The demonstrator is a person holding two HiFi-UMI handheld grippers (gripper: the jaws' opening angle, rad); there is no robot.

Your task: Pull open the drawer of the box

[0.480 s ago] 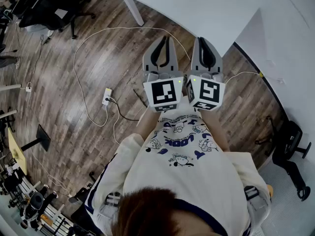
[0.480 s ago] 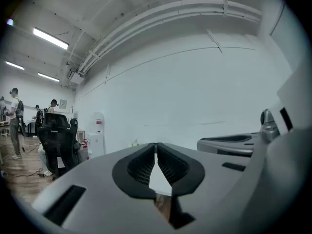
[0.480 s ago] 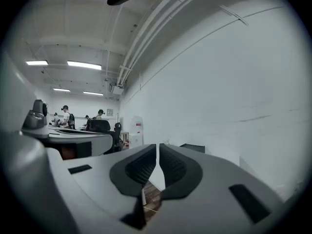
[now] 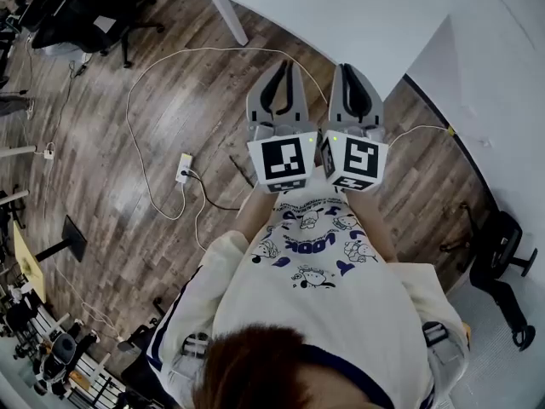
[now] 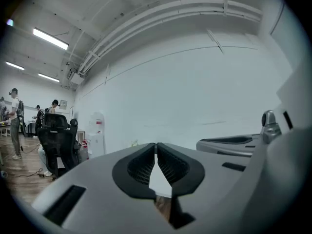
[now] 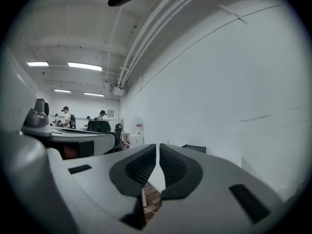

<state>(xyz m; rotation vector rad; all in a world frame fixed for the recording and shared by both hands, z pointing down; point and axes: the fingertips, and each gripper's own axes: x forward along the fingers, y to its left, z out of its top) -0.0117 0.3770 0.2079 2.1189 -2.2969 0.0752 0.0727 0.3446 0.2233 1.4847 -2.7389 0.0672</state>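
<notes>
No box or drawer shows in any view. In the head view the person holds both grippers side by side in front of the chest, pointing forward over the wooden floor. The left gripper [image 4: 285, 65] has its jaws together at the tips, with nothing between them. The right gripper [image 4: 347, 68] is shut too and empty. In the left gripper view the left gripper [image 5: 156, 144] points at a bare white wall. The right gripper [image 6: 159, 145] faces the same wall in its own view.
A white table [image 4: 358, 15] stands just ahead of the grippers, one leg [image 4: 228, 15] on the floor. A white cable [image 4: 145, 83] and a power strip [image 4: 184, 167] lie on the floor at the left. Office chairs [image 4: 502, 254] stand at right and far left. People stand far off [image 5: 14, 116].
</notes>
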